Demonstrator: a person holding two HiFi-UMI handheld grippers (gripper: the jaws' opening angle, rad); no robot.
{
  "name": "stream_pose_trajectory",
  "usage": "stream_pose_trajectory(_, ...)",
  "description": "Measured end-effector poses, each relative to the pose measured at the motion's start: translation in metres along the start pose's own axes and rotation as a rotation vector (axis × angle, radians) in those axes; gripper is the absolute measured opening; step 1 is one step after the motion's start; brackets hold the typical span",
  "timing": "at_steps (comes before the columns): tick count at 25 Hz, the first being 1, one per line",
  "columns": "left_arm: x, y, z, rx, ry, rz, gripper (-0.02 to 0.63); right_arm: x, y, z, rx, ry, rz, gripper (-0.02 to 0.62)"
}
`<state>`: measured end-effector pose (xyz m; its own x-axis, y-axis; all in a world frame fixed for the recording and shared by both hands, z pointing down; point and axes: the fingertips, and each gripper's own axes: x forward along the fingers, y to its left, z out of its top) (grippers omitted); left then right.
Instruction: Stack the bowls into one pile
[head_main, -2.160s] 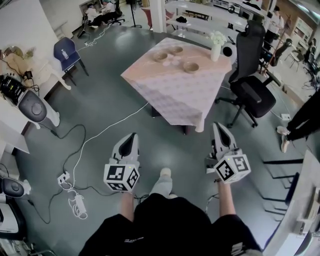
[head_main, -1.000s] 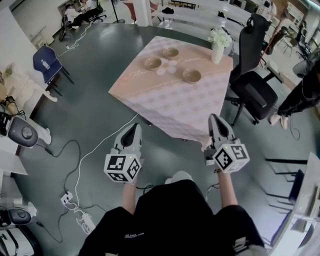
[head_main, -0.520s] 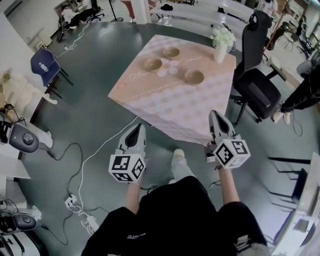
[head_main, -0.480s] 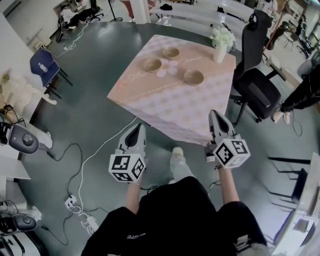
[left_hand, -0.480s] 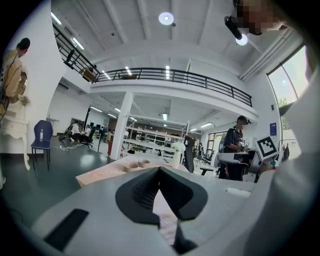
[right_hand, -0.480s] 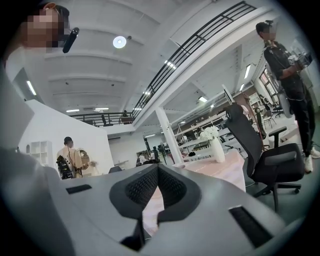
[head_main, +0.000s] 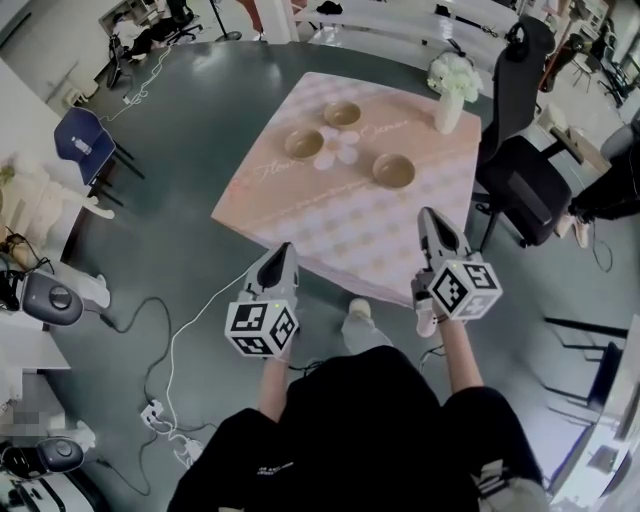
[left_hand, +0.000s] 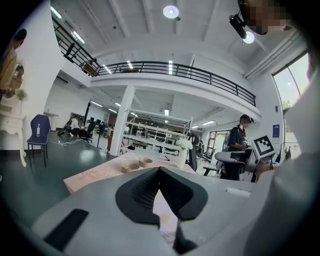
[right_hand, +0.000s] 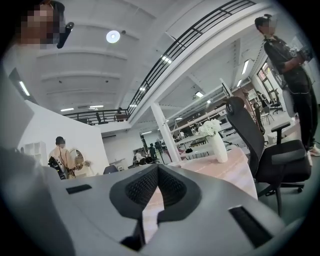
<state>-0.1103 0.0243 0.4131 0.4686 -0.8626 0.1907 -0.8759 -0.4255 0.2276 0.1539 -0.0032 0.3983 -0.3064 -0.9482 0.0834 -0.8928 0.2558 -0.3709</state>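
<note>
Big grey-green floor (head_main: 200, 120) all round, w/ cables (head_main: 185, 315) trailing over it. On it stands a square table (head_main: 330, 225) under a pink checked cloth, one corner toward the person. A black office chair (head_main: 525, 150) is at the table's right side, and a blue chair (head_main: 85, 145) is well off to the left.

The person stands just short of the near corner, a gripper in each hand, both pointing at the table. Left gripper (head_main: 283, 252): jaws pressed together at the tips, nothing btwn them. Right gripper (head_main: 430, 216): same, tips tight together, empty. Each carries a cube w/ b/w square marker patterns.

A white vase (head_main: 447, 112) w/ white flowers is at the table's far right corner. Three bowls sit on the far half of the table: left bowl (head_main: 304, 143), far bowl (head_main: 342, 114), right bowl (head_main: 394, 170). All are tan, round, shallow, paler inside and upright. Each is apart from the others, ringed round a pale flower print (head_main: 340, 148), so none is stacked yet.

Pink script (head_main: 275, 168) runs across the cloth beside the bowls, too small to read.
</note>
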Motion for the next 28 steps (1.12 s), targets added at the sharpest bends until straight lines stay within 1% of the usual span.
stream_pose_trajectory(5,0.043,0.011,-0.002,-0.019,0.030,-0.010,-0.003,0.039,-0.028,0.005,0.031,0.010,-0.026,-0.009)
stream_pose_trajectory(11,0.089,0.025,0.004,-0.021,0.056,-0.013,-0.003,0.084,-0.055,0.008,0.061,0.032,-0.044,-0.009)
stream_pose_trajectory(16,0.125,0.036,0.002,-0.022,0.081,-0.020,-0.003,0.114,-0.071,-0.002,0.071,0.070,-0.047,-0.009)
stream_pose_trajectory(22,0.153,0.043,-0.009,-0.046,0.119,-0.031,-0.003,0.145,-0.090,-0.013,0.060,0.130,-0.062,-0.009)
stream_pose_trajectory(28,0.178,0.054,-0.017,-0.061,0.162,-0.042,-0.003,0.168,-0.111,-0.026,0.071,0.188,-0.105,-0.009)
